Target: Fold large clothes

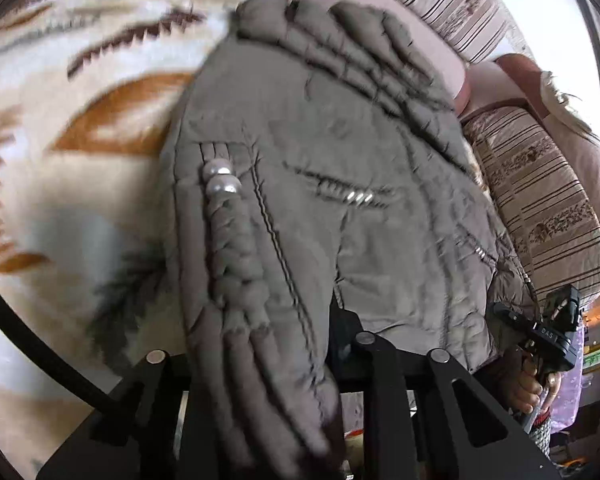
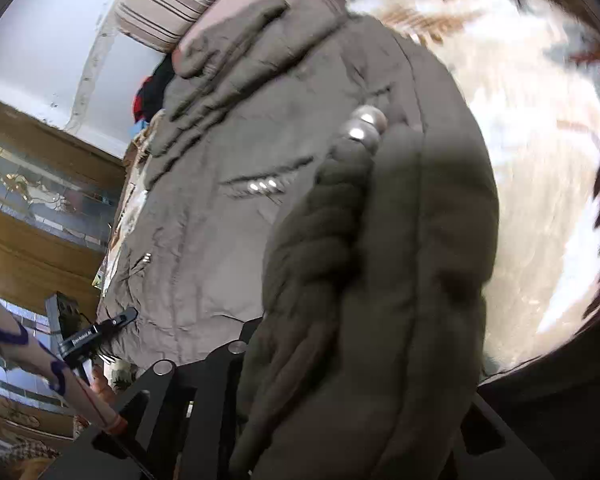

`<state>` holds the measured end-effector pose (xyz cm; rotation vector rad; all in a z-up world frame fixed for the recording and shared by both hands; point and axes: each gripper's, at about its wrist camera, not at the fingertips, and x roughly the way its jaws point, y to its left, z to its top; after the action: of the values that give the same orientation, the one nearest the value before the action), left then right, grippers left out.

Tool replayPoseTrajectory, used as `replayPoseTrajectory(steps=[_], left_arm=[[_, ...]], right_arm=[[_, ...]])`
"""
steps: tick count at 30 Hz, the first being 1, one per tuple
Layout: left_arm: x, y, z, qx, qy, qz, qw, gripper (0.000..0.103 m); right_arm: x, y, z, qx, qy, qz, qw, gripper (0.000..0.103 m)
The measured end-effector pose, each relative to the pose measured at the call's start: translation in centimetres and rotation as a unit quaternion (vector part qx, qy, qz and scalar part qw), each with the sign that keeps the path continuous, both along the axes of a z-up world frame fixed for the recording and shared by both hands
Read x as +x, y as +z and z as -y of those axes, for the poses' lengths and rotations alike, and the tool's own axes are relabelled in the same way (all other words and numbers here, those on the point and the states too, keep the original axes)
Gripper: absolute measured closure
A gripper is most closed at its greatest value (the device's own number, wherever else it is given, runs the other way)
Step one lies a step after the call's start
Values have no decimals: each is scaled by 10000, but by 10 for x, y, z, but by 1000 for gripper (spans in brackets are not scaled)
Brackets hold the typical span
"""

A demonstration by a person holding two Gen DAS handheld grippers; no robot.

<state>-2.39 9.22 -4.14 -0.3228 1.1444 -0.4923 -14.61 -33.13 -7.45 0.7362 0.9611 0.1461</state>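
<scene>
A large grey-brown padded jacket (image 1: 332, 208) with pearl buttons (image 1: 220, 178) and a metal zip pocket lies on a patterned blanket. It fills both views (image 2: 228, 232). My left gripper (image 1: 296, 364) is shut on a ribbed hem or cuff of the jacket, which drapes over its jaws and hides the fingertips. My right gripper (image 2: 324, 364) is likewise shut on a thick ribbed fold of the jacket, fingertips hidden by cloth. The right gripper also shows at the jacket's right edge in the left wrist view (image 1: 540, 336), and the left gripper shows in the right wrist view (image 2: 96, 332).
A cream blanket with orange and brown leaf patterns (image 1: 80, 128) covers the surface under the jacket. Striped cushions (image 1: 540, 184) of a sofa stand behind it. A wooden cabinet with glass (image 2: 32, 200) stands at the left of the right wrist view.
</scene>
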Motion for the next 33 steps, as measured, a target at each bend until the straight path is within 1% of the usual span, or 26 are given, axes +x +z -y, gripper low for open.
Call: replayPoseTrajectory(steps=[1, 4, 6, 7, 9, 11, 13, 14, 15, 17, 18, 20, 23, 25, 26, 28, 29, 31, 33], left_arm=[[-2, 10, -1, -32, 2, 107, 9999, 84], [-8, 42, -4, -114, 28, 443, 9990, 87], [-16, 60, -8, -166, 9, 642, 9978, 87], [-22, 67, -9, -181, -24, 731, 9972, 87], [-29, 73, -11, -148, -67, 794, 9967, 87], [-30, 68, -7, -12, -93, 747, 9972, 87], [-27, 58, -2, 230, -139, 644, 9976, 87], [-23, 53, -1, 333, -148, 572, 9977, 87], [-20, 52, -1, 355, -152, 533, 9978, 87], [-14, 56, -1, 338, -149, 573, 9977, 87], [-10, 62, -1, 357, -145, 658, 9971, 87], [0, 75, 2, 419, -139, 863, 9953, 87], [25, 97, 11, 454, -103, 1106, 9928, 87], [50, 112, 20, 542, -60, 1245, 9907, 86], [61, 117, 24, 584, -41, 1291, 9899, 86], [91, 127, 35, 708, 22, 1365, 9881, 86], [113, 134, 44, 859, 34, 1415, 9862, 86], [149, 142, 57, 1064, 87, 1422, 9841, 86], [187, 147, 65, 1081, 214, 1266, 9858, 86]], right_arm=[[-2, 8, 0, -34, -2, 98, 9999, 84], [-12, 46, 4, -52, -26, 590, 9982, 86], [-21, 65, 9, -21, 1, 839, 9965, 86], [-26, 77, 8, 16, 58, 988, 9951, 86], [-33, 89, 4, 21, 212, 1141, 9932, 86], [-35, 88, -2, -40, 365, 1083, 9934, 86], [-26, 81, -8, -176, 399, 864, 9953, 86], [-23, 73, -6, -159, 369, 697, 9968, 86], [-21, 69, -2, -98, 335, 623, 9974, 86], [-16, 70, 5, 28, 273, 621, 9977, 86], [-15, 74, 6, 44, 272, 656, 9975, 86], [-3, 89, 7, -27, 323, 791, 9963, 86], [23, 111, 6, -231, 368, 984, 9942, 86], [39, 123, 7, -357, 332, 1073, 9930, 86], [53, 131, 9, -386, 284, 1124, 9925, 86], [82, 147, 14, -490, 178, 1256, 9907, 86], [96, 155, 16, -595, 105, 1324, 9893, 86], [125, 168, 21, -736, -45, 1402, 9874, 85], [156, 175, 27, -862, -175, 1360, 9868, 84]])
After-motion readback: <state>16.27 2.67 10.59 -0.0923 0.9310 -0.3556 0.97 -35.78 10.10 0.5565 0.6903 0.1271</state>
